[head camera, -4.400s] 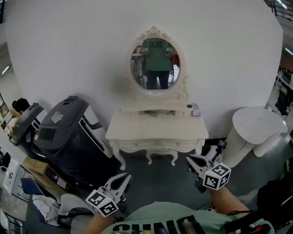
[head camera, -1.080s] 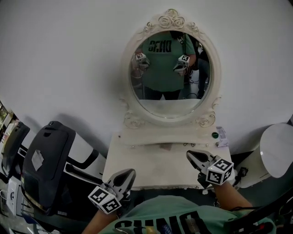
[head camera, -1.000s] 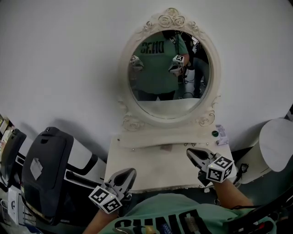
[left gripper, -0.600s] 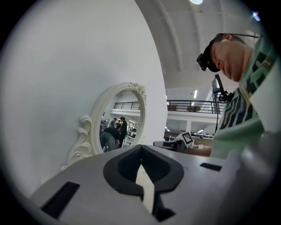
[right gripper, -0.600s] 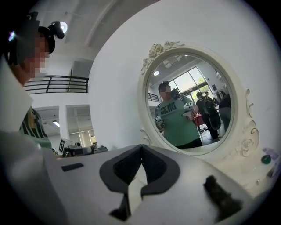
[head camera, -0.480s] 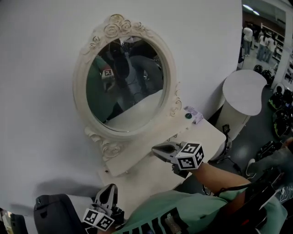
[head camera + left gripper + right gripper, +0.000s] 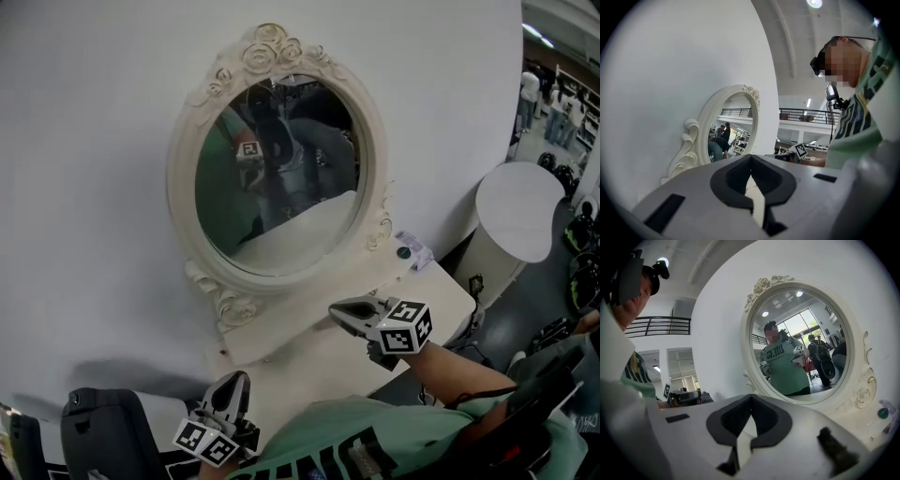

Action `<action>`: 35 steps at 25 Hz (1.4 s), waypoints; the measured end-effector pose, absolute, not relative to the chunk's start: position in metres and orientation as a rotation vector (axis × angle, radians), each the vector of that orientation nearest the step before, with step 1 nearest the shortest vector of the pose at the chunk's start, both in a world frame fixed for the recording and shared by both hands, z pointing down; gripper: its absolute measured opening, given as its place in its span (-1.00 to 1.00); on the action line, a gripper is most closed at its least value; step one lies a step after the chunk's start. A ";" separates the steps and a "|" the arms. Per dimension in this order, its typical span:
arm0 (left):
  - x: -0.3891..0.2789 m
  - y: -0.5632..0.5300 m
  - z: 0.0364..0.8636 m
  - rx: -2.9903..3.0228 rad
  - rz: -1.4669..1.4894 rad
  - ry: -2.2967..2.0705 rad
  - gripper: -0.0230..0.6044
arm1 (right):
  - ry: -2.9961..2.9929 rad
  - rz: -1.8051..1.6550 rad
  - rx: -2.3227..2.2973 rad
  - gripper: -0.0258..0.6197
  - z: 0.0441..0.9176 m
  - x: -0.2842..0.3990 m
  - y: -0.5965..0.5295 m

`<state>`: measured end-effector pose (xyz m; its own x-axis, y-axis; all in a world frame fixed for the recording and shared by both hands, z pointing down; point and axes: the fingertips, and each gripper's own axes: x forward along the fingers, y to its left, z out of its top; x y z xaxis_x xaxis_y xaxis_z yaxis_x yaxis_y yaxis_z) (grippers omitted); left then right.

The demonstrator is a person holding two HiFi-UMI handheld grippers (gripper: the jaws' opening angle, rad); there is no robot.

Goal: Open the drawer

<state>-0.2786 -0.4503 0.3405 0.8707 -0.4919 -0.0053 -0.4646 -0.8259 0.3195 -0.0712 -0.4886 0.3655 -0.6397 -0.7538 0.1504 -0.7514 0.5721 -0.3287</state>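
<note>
Head view: left gripper [image 7: 238, 378], right gripper [image 7: 335, 310] both clenched, empty, at dressing table [image 7: 314, 367] below mirror [image 7: 281, 178]; drawer not discernible.

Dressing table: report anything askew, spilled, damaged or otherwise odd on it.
Nothing stands out. The mirror looks unbroken and the dressing table shows no spill. Only a small green thing and a packet sit at its far corner.
</note>
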 end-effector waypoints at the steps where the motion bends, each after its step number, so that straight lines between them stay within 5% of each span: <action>1: -0.272 -0.452 0.340 2.732 -0.122 -0.725 -0.90 | 2.788 -0.565 -1.320 -0.90 0.364 -0.066 -0.492; 16: -0.140 -0.503 0.356 2.745 -0.050 -0.690 -0.90 | 2.792 -0.570 -1.389 -0.90 0.400 0.057 -0.527; 35: -0.055 -0.465 0.446 2.769 0.240 0.236 -0.90 | 2.325 -0.602 -2.231 -0.90 0.482 0.101 -0.405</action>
